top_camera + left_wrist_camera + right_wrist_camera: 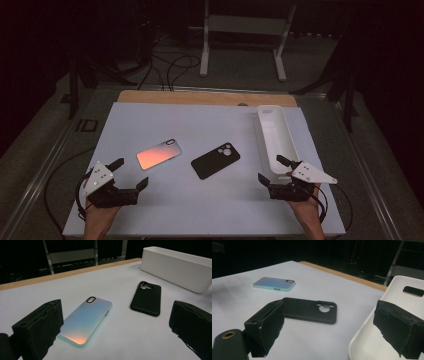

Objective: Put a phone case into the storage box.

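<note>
You are holding both claws, left (131, 173) and right (272, 169), released and empty near the cases, probably readying to grasp the iridescent case (159, 154) or black case (215, 160) for the bin (280, 145).

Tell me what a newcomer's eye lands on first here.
Most likely the iridescent phone case, glowing orange-pink left of centre on the white table. Next the black phone case beside it, then the long white bin along the right edge. Near the front, the left gripper and right gripper wait with jaws open.
</note>
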`<state>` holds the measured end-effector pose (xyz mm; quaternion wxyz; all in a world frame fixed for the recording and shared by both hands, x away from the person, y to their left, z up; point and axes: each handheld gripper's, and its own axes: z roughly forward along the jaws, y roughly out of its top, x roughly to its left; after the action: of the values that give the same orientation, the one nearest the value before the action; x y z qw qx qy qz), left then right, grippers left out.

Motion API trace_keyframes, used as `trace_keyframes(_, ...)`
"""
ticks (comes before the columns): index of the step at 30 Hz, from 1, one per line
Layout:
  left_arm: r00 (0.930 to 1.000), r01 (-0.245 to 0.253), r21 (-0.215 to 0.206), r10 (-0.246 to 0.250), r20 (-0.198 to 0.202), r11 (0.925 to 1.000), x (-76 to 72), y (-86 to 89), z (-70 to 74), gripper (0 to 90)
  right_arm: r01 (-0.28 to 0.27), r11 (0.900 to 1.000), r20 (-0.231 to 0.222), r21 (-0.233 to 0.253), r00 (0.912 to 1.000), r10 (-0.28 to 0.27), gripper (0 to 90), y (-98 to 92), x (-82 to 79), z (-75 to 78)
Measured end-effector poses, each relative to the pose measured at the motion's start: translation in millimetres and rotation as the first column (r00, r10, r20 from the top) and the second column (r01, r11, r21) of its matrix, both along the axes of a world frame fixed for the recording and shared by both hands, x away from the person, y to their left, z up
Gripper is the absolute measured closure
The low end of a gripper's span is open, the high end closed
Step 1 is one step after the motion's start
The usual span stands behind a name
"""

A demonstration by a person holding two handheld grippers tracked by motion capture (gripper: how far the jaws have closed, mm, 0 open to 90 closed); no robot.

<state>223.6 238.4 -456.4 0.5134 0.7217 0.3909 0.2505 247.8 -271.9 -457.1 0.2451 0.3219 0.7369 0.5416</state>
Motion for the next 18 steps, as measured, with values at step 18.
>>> trace_keyframes(18, 1.0000, 0.008, 0.002, -0.008, 0.003, 1.0000, 1.4, -2.7, -1.1, 0.0, 0.004, 1.000, -0.004, 0.000, 1.0000, -0.004, 9.9, 1.2, 0.7, -0.8)
